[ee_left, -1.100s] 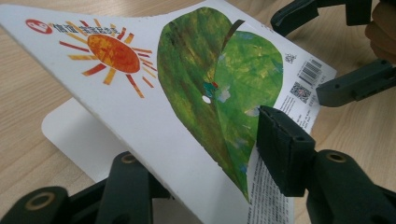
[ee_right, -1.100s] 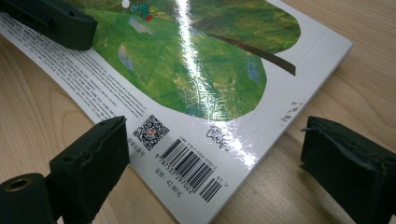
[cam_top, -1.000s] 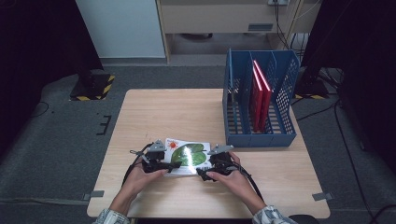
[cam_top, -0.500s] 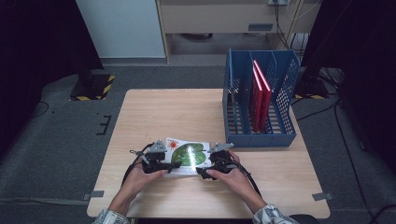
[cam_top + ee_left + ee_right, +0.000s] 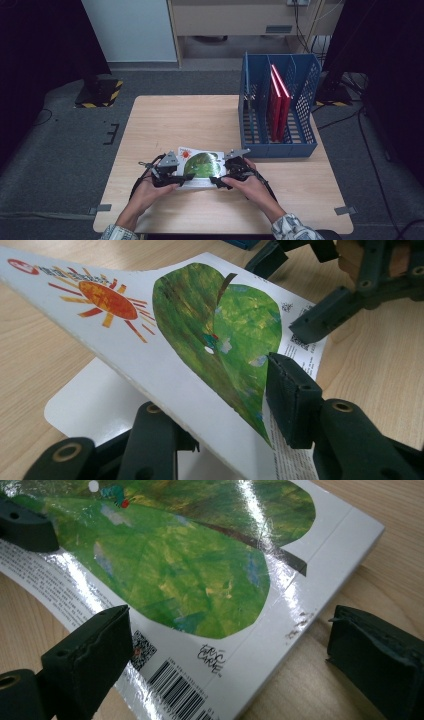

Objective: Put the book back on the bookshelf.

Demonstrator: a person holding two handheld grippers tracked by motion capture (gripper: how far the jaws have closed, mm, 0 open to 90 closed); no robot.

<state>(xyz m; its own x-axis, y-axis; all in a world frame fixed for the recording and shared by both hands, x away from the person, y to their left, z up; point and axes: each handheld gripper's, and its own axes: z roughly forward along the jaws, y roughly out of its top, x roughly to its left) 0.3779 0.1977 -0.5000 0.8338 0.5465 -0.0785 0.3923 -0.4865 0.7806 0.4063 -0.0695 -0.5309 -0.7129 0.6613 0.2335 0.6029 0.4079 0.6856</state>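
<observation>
A picture book with a green leaf and an orange sun on its white cover lies near the table's front edge. My left gripper is at its left side, shut on the cover. One jaw sits under the cover and the other presses on top, so the cover is bent up off the page beneath; my left gripper shows this up close. My right gripper is at the book's right side, open. In the right gripper view my right gripper straddles the spine corner by the barcode.
A blue slotted file rack stands at the table's right rear with two red books upright in it. Bare wooden tabletop stretches behind the book. A person's hands hold both grippers from the front edge.
</observation>
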